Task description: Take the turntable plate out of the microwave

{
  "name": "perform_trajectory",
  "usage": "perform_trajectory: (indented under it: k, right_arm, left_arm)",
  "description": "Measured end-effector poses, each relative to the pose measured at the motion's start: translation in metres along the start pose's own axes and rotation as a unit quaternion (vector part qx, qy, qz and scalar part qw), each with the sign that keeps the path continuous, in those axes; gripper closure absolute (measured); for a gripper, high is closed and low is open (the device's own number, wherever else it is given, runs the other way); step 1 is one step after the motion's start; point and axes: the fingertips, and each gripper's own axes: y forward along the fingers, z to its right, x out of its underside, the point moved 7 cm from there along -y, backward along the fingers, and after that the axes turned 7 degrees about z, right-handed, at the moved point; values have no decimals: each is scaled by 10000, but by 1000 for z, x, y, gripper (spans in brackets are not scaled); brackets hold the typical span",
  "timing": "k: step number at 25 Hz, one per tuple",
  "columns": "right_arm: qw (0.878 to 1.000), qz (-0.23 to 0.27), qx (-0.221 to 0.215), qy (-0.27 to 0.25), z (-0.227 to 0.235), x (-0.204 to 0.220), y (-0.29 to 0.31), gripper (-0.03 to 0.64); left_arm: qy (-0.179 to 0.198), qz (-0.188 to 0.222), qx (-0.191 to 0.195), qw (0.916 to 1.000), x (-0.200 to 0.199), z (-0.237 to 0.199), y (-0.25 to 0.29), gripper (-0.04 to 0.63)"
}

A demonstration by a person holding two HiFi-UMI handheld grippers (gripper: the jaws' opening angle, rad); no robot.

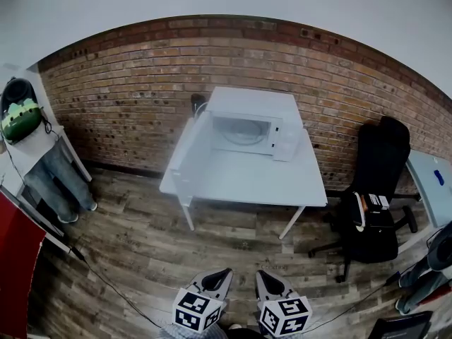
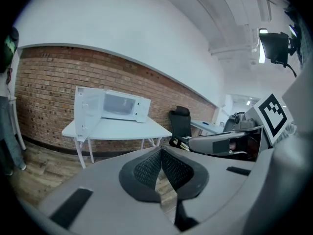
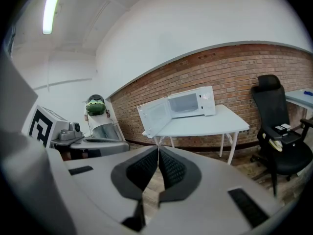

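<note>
Microwave [image 1: 251, 119] stands on the white counter [image 1: 244, 182] by the brick wall [image 1: 127, 90], its door [image 1: 187, 152] swung open. The turntable plate [image 1: 240, 134] lies inside the cavity. Left tool [image 2: 160, 152] and right tool [image 3: 158, 149], the 2 both closed tight on nothing, hover well apart from the counter.

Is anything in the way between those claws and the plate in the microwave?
Nothing visible. The microwave door is swung open to the left, exposing the plate inside. Between it and the left claw and right claw, both shut, lie only wooden floor and the table. The black chair stands off to the right.
</note>
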Motion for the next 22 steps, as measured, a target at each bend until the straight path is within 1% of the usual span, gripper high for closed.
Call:
perform_trajectory:
  k: [4,8,12,16,19,22]
  right_arm:
    - [9999,13,-83,-126,6,1,-9,598]
    - [10000,13,-65,-15,17,6,-18,598]
    - [10000,36,-32,-14,28,5,-18,598]
    - [10000,56,20,-8,40,6,-9,598]
    - [9999,99,46,103,49,-2,7,598]
    - [9998,168,62,82,60,-13,33,598]
  left_arm:
    - [-53,50,-106,9999,3,9,2,586]
    - [-86,62,-145,9998,8,21,4,586]
    - [-97,32,-145,9998,8,22,14,586]
    - [-110,80,-143,9998,3,12,27,586]
    - [-80,149,-150,9997,-6,-4,45,586]
    - [-74,178,-114,9997,-16,-22,66,586]
